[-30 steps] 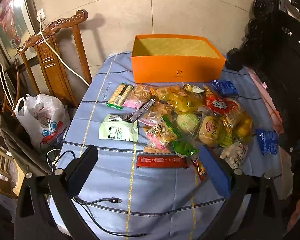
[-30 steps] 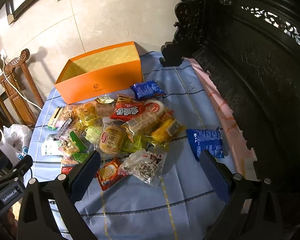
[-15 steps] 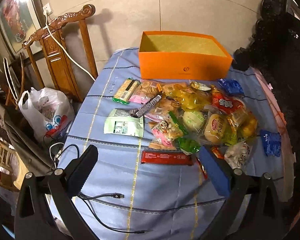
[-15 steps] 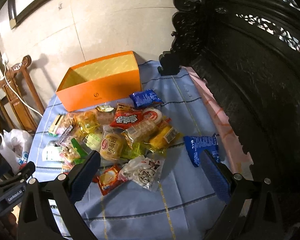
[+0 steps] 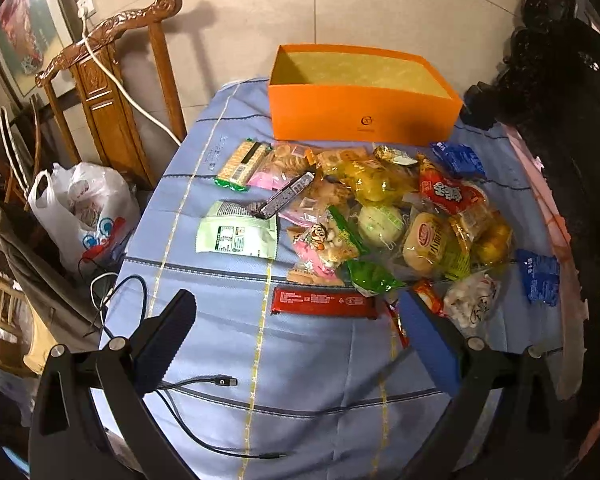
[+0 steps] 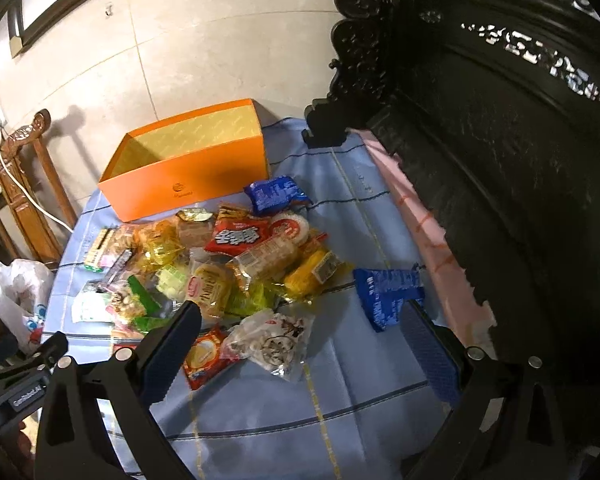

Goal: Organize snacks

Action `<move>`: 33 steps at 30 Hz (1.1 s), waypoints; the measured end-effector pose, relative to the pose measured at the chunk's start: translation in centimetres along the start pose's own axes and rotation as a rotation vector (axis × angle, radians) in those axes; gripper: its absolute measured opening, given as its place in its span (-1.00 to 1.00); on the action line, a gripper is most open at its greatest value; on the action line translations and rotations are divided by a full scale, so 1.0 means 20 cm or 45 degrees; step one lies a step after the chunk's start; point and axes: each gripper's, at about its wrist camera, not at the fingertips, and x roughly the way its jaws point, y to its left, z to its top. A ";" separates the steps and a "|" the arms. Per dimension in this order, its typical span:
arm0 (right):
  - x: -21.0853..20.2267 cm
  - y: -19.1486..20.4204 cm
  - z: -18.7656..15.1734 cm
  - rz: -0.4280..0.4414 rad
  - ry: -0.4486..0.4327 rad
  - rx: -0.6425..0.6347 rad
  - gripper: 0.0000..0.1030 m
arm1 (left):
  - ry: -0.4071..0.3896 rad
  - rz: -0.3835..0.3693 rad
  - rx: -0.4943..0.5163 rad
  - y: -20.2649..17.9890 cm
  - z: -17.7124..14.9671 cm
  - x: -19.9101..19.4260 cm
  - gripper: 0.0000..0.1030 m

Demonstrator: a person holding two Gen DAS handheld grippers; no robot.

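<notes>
Many snacks (image 5: pixel 380 220) lie heaped on the blue tablecloth (image 5: pixel 228 312), overlapping so that several wrappers are half hidden and their print is hard to read. The orange box (image 5: pixel 364 108) stands beyond the heap, well ahead of both grippers. The left gripper (image 5: pixel 300 332) hangs with fingers spread wide, holding nothing, a red bar (image 5: pixel 324 302) just ahead between them. The right gripper (image 6: pixel 304 344) is likewise spread and unladen, a white packet (image 6: pixel 272 340) between its fingers.

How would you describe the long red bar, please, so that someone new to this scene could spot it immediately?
Start at the orange box at the far end of the blue tablecloth and come past the snack pile to its near edge. The long red bar lies flat there, crosswise, on bare cloth. It is the only long, slim, dark red wrapper; its neighbours are puffy bags.
</notes>
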 end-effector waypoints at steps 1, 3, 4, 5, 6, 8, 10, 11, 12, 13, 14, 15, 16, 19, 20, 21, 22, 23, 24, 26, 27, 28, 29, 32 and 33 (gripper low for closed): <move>0.00 0.00 0.00 0.004 0.003 -0.002 0.93 | 0.002 -0.002 0.002 0.00 0.00 0.00 0.92; 0.00 -0.01 0.00 0.013 0.006 0.002 0.93 | 0.008 -0.009 0.002 -0.01 0.00 0.01 0.92; 0.00 -0.01 0.00 0.019 0.005 0.002 0.93 | 0.009 -0.012 -0.003 -0.01 0.00 0.01 0.92; 0.00 -0.01 0.00 0.020 0.005 -0.001 0.93 | 0.008 -0.010 -0.007 -0.01 0.00 0.01 0.92; 0.01 0.00 0.00 0.020 0.004 -0.007 0.93 | 0.005 -0.006 -0.008 -0.01 0.01 0.01 0.92; 0.01 0.00 -0.01 0.029 0.006 -0.011 0.93 | 0.000 0.000 -0.009 0.00 0.01 0.00 0.92; 0.01 0.01 -0.01 0.049 0.014 -0.010 0.93 | -0.002 -0.002 -0.008 -0.01 0.01 0.00 0.92; 0.01 0.01 -0.01 0.063 0.018 -0.009 0.93 | -0.003 -0.001 -0.009 -0.01 0.01 0.00 0.92; 0.01 0.01 -0.01 0.076 0.020 -0.008 0.93 | -0.005 0.004 -0.009 -0.01 0.01 0.00 0.92; 0.01 0.02 -0.01 0.089 0.025 -0.004 0.93 | -0.007 0.013 -0.006 -0.01 0.01 0.00 0.92; 0.01 0.02 -0.01 0.094 0.025 -0.002 0.93 | -0.011 0.020 -0.001 -0.01 0.01 0.00 0.92; 0.01 0.02 -0.01 0.099 0.021 -0.001 0.93 | -0.015 0.022 0.001 -0.01 0.01 0.00 0.92; 0.01 0.02 -0.01 0.096 0.015 -0.003 0.93 | -0.015 0.023 0.003 -0.01 0.01 0.00 0.92; 0.01 0.02 -0.01 0.073 0.014 -0.014 0.93 | -0.009 0.018 0.009 -0.01 0.01 0.00 0.92; 0.01 0.02 -0.01 0.074 0.015 -0.015 0.93 | -0.011 0.016 0.011 -0.01 0.01 0.00 0.92; 0.01 0.02 -0.01 0.083 0.017 -0.011 0.93 | -0.012 0.014 0.012 -0.01 0.01 0.00 0.92; 0.02 0.02 -0.01 0.090 0.018 -0.006 0.93 | -0.015 0.011 0.014 -0.01 0.01 0.00 0.92; 0.02 0.02 -0.01 0.094 0.018 -0.002 0.93 | -0.016 0.006 0.019 -0.01 0.01 0.00 0.92; 0.02 0.02 -0.01 0.098 0.021 -0.001 0.93 | -0.017 0.004 0.022 -0.02 0.01 0.00 0.92; 0.02 0.02 -0.01 0.093 0.028 -0.006 0.93 | -0.019 -0.001 0.029 -0.02 0.01 0.00 0.92; 0.03 0.03 -0.01 0.086 0.031 -0.014 0.93 | -0.021 -0.004 0.034 -0.02 0.01 0.00 0.92; 0.03 0.03 -0.01 0.085 0.035 -0.019 0.93 | -0.021 -0.006 0.035 -0.02 0.01 0.00 0.92; 0.03 0.03 -0.01 0.085 0.038 -0.023 0.93 | -0.021 -0.009 0.035 -0.02 0.01 0.00 0.92; 0.04 0.05 -0.01 0.085 0.054 -0.036 0.93 | -0.021 -0.012 0.036 -0.02 0.01 0.00 0.92; 0.04 0.05 -0.02 0.087 0.060 -0.045 0.93 | -0.019 -0.015 0.036 -0.02 0.01 0.01 0.92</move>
